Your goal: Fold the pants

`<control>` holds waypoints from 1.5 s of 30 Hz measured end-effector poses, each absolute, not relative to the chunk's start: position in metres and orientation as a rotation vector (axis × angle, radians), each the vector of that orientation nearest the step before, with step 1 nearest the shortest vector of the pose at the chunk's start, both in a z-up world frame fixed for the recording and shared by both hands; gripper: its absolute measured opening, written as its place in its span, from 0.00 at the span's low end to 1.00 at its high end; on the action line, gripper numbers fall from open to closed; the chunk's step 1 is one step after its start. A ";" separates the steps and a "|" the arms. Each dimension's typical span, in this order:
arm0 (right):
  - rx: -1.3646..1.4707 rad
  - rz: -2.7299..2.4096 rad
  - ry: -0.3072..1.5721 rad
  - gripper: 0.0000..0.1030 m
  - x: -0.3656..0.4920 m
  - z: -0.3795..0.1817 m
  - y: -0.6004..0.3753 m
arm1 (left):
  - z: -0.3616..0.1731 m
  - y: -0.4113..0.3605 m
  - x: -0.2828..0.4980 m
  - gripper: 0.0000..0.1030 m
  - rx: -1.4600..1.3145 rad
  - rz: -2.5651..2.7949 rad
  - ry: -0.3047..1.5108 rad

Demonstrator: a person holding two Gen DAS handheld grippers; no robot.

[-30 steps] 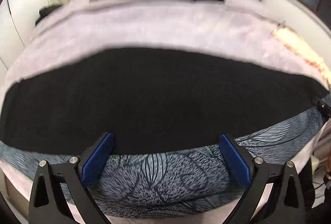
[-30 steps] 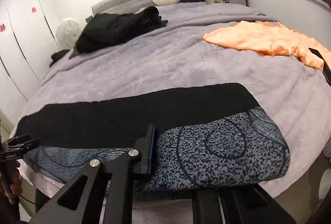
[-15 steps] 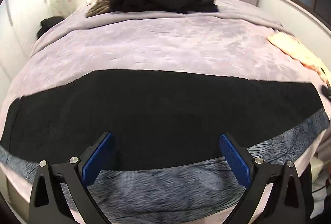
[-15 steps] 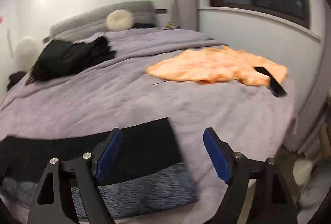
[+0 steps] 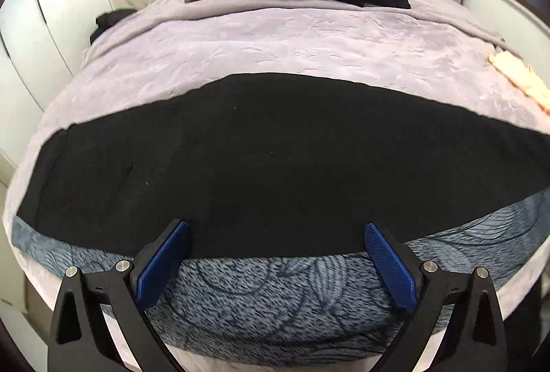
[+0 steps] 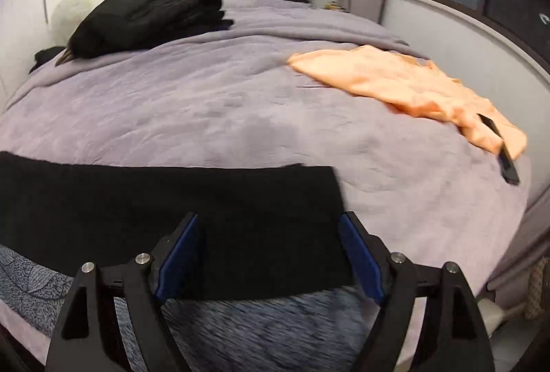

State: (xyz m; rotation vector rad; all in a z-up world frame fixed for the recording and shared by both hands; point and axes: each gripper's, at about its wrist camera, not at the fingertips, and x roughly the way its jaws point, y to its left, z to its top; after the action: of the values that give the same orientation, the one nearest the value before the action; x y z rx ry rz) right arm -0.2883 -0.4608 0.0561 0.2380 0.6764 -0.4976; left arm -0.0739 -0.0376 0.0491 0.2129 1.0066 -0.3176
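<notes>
Lying flat across bed (image 5: 309, 38), black pants (image 5: 275, 166); left tool (image 5: 275, 255), right tool (image 6: 268, 248) spread, empty.

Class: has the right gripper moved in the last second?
Yes. The right gripper let go of the pants, opened, and swung right toward the orange garment.

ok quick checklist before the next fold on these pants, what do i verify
1. Left tool open and holding nothing: ok.
2. Right tool open and holding nothing: ok.
3. Black pants lying flat in a long strip across the purple blanket: ok.
4. Pants' right end squared off and within reach of the right tool: ok.
5. Orange garment and black remote clear of the pants: ok.
6. Layers underneath aligned: cannot tell.
</notes>
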 end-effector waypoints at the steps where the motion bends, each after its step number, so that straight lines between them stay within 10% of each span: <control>1: 0.241 -0.448 0.641 0.82 -0.302 0.061 -0.452 | 0.052 -0.041 -0.076 0.99 0.188 -0.337 1.010; 14: 0.186 -0.316 0.675 0.83 -0.323 0.070 -0.404 | 0.061 -0.032 -0.076 0.99 0.257 -0.290 0.949; 21: 0.160 -0.088 0.732 0.88 -0.198 0.065 -0.332 | 0.044 -0.021 -0.047 0.99 0.151 -0.265 1.003; 38: 0.126 -0.241 0.757 0.99 -0.213 0.027 -0.372 | 0.030 0.208 -0.023 1.00 -0.170 0.096 1.016; 45: 0.106 -0.282 0.710 1.00 -0.214 0.022 -0.368 | 0.065 0.158 0.016 1.00 -0.135 0.009 0.944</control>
State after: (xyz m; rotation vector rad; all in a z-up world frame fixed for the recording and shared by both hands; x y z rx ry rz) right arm -0.2137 -0.3682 0.0223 0.1060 0.7104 -0.2821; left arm 0.0156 0.1577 0.0646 -0.1351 0.9439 0.0093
